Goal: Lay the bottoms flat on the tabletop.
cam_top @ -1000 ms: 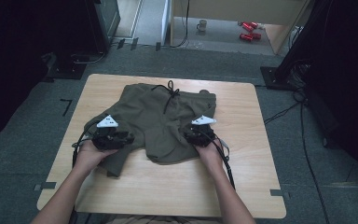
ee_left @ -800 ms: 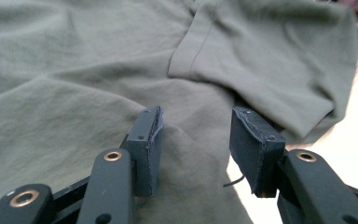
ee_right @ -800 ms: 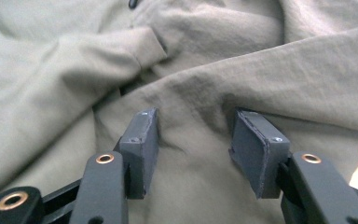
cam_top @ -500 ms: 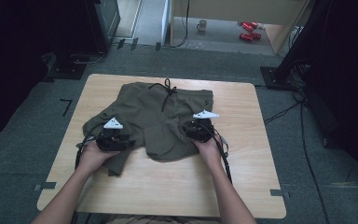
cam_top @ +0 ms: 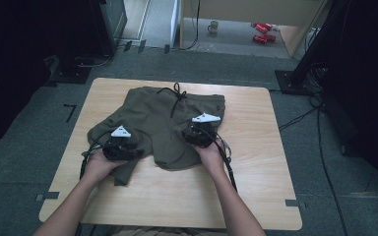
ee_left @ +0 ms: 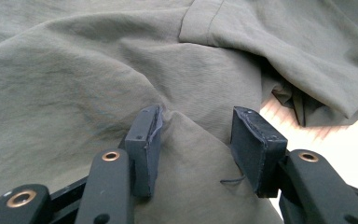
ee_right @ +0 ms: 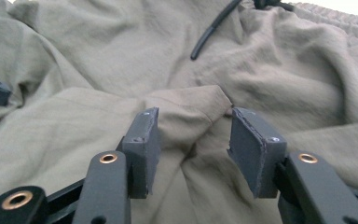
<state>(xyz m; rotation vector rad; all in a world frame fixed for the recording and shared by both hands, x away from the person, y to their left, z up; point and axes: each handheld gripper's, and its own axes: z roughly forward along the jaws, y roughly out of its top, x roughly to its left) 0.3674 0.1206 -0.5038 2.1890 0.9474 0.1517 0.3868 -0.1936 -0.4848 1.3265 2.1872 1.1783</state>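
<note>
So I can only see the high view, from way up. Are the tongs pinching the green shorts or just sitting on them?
Observer: The left tongs are open, with a ridge of the shorts bunched up between the pads, not squeezed.
Operator: And the other ones?
Observer: The right tongs are open too, with a folded corner of cloth poking up in the gap.
Operator: Can you see the string up close?
Observer: Yes, in the right gripper view the black drawstring lies on the cloth beyond the tongs, near the gathered waistband.
</note>
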